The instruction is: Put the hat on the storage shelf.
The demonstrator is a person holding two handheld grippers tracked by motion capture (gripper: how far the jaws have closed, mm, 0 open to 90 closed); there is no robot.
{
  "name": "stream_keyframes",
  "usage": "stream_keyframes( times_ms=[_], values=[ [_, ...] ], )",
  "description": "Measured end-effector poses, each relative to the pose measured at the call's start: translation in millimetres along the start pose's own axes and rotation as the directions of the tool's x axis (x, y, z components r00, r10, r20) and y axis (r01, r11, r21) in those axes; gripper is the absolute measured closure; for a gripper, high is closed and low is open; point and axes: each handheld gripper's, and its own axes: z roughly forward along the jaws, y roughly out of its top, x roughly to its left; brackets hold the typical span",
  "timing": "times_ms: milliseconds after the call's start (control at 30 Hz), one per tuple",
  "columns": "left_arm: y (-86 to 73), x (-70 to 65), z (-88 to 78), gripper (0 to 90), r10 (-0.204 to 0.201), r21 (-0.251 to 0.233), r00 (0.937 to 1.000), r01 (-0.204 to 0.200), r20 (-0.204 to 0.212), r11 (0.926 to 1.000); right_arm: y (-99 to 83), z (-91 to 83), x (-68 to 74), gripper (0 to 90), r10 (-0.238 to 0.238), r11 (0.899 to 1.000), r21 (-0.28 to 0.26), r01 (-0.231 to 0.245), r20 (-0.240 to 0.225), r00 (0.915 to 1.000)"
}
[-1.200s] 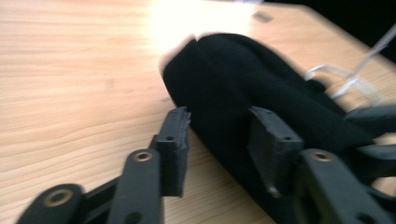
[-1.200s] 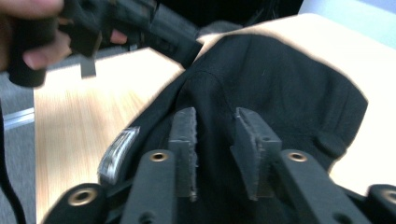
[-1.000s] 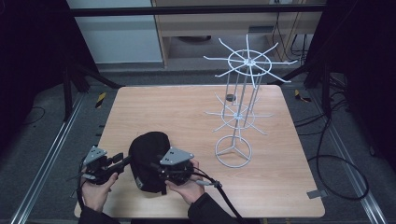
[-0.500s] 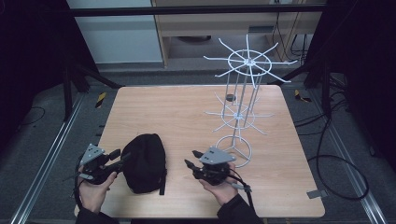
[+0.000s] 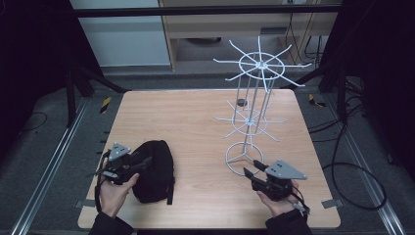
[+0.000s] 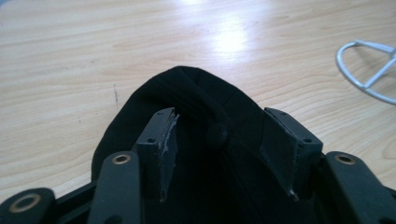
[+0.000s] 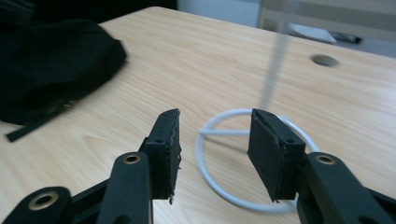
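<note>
A black cap (image 5: 155, 171) lies on the wooden table (image 5: 195, 122) at the front left. My left gripper (image 5: 145, 161) sits at the cap's left edge. In the left gripper view its jaws (image 6: 219, 116) have just been opening and stand apart over the cap's crown (image 6: 196, 93), pads clear of the cloth. My right gripper (image 5: 250, 168) is at the front right, next to the ring base (image 5: 243, 156) of a white wire rack (image 5: 254, 88). Its jaws (image 7: 215, 116) have also just been opening, with nothing between them and the ring base (image 7: 233, 200) behind.
The rack's spokes spread wide at two levels over the table's right half. A small dark hole (image 5: 240, 102) sits in the tabletop behind the rack. Black frame posts and cables surround the table on the floor.
The right gripper let go of the cap and travelled right to the rack's base. The left gripper drew back a little to the left. Both jaws widened, and the cap settled flat.
</note>
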Motion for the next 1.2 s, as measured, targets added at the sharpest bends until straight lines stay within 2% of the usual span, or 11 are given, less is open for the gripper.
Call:
stream_keyframes(
  times_ms=[133, 267, 400, 533, 767, 900, 1067, 1200],
  values=[
    [0.1, -1.3, 12.3, 48.6, -0.004, 0.032, 1.0, 0.004, 0.006, 0.9995, -9.6, -12.3, -23.1, 52.3, 0.036, 0.999, 0.003, -0.036, 0.064, 0.9973],
    [-2.9, -0.6, 21.5, 51.4, 0.009, 0.081, 1.0, -0.009, -0.002, 0.9966, -19.0, -18.5, -42.5, 51.8, 0.073, 0.997, 0.019, -0.075, 0.123, 0.9897],
    [-6.2, 3.1, 25.4, 55.8, -0.01, 0.109, 0.9999, 0.01, 0.001, 0.994, -24.6, -17.1, -50.3, 51.8, 0.069, 0.996, 0.041, -0.076, 0.148, 0.9865],
    [-8.3, 4.7, 30.2, 60.9, -0.013, 0.131, 0.9999, 0.013, 0.0, 0.9912, -27.9, -14.2, -54.2, 51.8, 0.057, 0.995, 0.066, -0.069, 0.162, 0.9852],
    [-10.0, 6.6, 35.2, 72.2, -0.01, 0.154, 0.9999, 0.011, -0.006, 0.988, -34.1, -10.7, -60.3, 51.8, 0.065, 0.993, 0.09, -0.082, 0.173, 0.9827],
    [-8.6, 7.8, 31.6, 76.9, -0.013, 0.143, 0.9999, 0.014, -0.005, 0.9897, -36.3, -9.5, -63.0, 51.8, 0.075, 0.991, 0.097, -0.093, 0.178, 0.9813],
    [-3.7, 11.3, 15.0, 78.6, -0.033, 0.057, 0.9994, 0.032, 0.009, 0.9978, -38.3, -8.2, -66.2, 51.4, 0.07, 0.99, 0.105, -0.091, 0.187, 0.9798],
    [1.6, 12.7, -2.8, 78.9, -0.038, -0.029, 0.9974, 0.04, 0.061, 0.9988, -38.6, -9.7, -68.4, 50.9, 0.075, 0.99, 0.102, -0.097, 0.194, 0.978]
  ],
)
